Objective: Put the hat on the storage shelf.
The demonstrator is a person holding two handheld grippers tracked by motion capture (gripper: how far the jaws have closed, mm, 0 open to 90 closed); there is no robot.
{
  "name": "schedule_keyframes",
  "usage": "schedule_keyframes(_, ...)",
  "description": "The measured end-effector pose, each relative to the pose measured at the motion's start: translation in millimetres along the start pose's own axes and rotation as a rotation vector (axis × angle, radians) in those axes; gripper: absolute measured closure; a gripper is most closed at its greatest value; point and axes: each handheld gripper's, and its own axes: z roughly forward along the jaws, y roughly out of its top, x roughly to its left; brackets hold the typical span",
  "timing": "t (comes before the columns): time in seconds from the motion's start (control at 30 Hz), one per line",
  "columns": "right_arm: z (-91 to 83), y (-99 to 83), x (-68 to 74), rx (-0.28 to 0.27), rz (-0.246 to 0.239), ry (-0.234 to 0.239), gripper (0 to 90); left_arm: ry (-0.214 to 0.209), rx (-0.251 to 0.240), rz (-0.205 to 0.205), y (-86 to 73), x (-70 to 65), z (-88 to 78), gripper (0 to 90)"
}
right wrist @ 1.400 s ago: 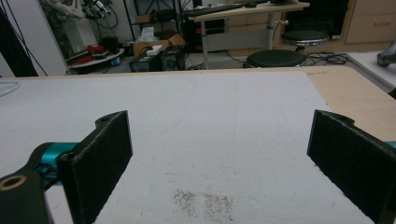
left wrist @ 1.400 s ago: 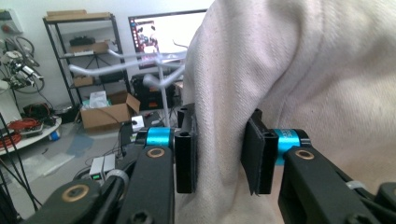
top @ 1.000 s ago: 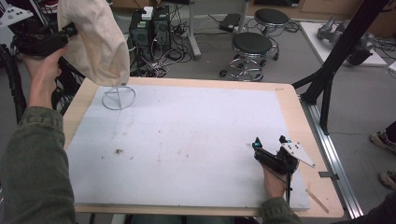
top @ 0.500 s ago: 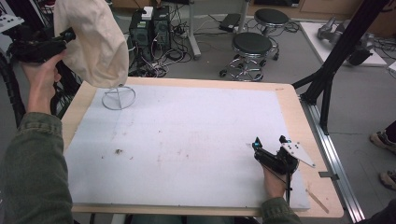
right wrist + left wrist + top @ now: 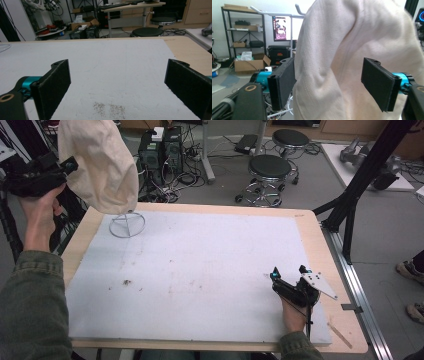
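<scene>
Our right gripper (image 5: 290,272) rests with fingers spread wide and empty on the surface (image 5: 200,270), while our left gripper (image 5: 332,82) has just been opening, fingers now apart around the hanging cream cloth (image 5: 102,165) over the far-left corner.

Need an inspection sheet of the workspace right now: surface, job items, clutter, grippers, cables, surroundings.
Surface: white mat on wooden table, a few dark specks.
Job's things: cream cap hanging on wire stand.
Clutter: nothing seen.
Grippers: left gripper jaws just opened, cap fabric between them, unpressed; right gripper open, resting on mat.
Cables: tangle on floor behind table.
Surroundings: two stools, black tripod.
</scene>
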Motion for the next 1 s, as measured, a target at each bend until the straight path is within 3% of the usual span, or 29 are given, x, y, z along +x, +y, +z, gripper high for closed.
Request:
schedule_keyframes(0.23,0.0,0.1,-0.6,-0.003,-0.001,-0.003,5.6,0.023,-0.033,0.003,-0.9,-17.4,-20.6,24.9)
schedule_keyframes(0.43,-0.4,0.3,-0.4,-0.003,0.000,-0.004,5.6,0.042,-0.044,0.024,-12.2,-36.1,-32.3,24.2)
schedule_keyframes(1.0,-0.9,0.4,0.6,-0.007,-0.005,-0.003,5.6,0.114,-0.066,0.050,-48.2,-59.3,-51.4,23.1)
